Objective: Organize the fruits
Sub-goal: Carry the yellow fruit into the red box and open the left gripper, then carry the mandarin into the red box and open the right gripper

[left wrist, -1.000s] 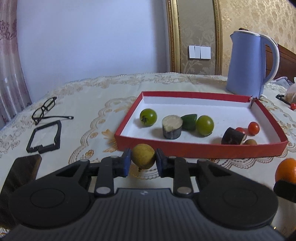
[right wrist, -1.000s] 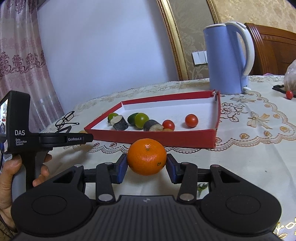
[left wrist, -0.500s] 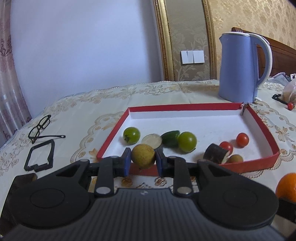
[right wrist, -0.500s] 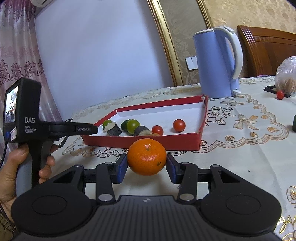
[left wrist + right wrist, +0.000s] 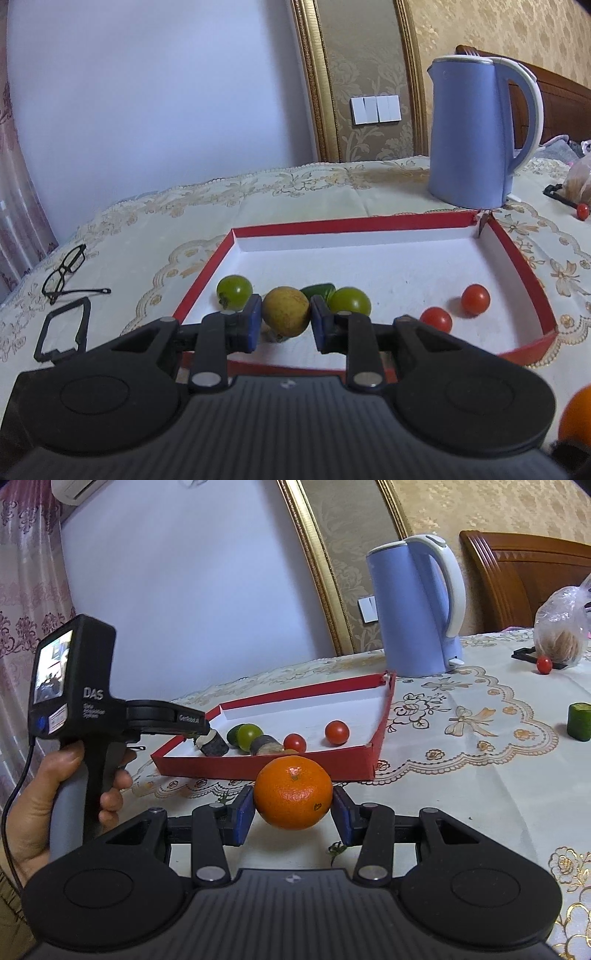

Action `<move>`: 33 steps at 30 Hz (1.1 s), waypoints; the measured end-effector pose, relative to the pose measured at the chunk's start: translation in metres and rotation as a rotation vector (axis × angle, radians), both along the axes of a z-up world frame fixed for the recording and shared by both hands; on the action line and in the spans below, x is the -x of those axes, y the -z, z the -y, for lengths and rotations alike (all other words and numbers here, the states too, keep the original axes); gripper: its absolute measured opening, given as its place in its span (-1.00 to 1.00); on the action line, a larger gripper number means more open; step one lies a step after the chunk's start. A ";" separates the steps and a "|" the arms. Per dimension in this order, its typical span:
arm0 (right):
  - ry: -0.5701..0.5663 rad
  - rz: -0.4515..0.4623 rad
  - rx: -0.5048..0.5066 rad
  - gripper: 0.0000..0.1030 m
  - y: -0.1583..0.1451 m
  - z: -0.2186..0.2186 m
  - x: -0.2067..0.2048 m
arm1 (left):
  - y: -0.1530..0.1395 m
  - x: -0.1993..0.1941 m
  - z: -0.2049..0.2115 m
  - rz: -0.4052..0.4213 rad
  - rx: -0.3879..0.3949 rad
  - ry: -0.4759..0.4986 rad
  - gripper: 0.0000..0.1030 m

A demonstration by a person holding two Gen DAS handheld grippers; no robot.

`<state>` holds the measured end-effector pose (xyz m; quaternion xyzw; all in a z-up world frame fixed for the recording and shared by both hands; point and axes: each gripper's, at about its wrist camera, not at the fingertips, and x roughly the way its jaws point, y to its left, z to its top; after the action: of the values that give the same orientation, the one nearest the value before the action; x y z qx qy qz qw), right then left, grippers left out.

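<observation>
1. I count three red cherry tomatoes: two in the red tray, one at 2 o'clock.
2. Two green tomatoes.
3. One orange.
4. One blue kettle.
5. One pair of glasses.

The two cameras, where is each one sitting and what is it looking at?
Left wrist: on the left gripper, facing the red tray and kettle; its fingers pinch a yellow fruit.
Right wrist: on the right gripper, beside the tray; its fingers pinch an orange, and a hand shows.
Both see the tray, kettle and red tomatoes.
</observation>
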<state>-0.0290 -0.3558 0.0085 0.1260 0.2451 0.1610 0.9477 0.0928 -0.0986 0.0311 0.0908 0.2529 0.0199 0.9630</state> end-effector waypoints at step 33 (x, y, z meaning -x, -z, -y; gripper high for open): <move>-0.019 0.035 0.118 -0.14 -0.021 -0.025 -0.035 | 0.004 0.034 -0.086 0.088 0.142 -0.190 0.91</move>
<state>0.0062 -0.3307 0.0292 0.0647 0.2388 0.1574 0.9560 0.0590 -0.0131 0.0267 -0.0029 0.2185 0.0970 0.9710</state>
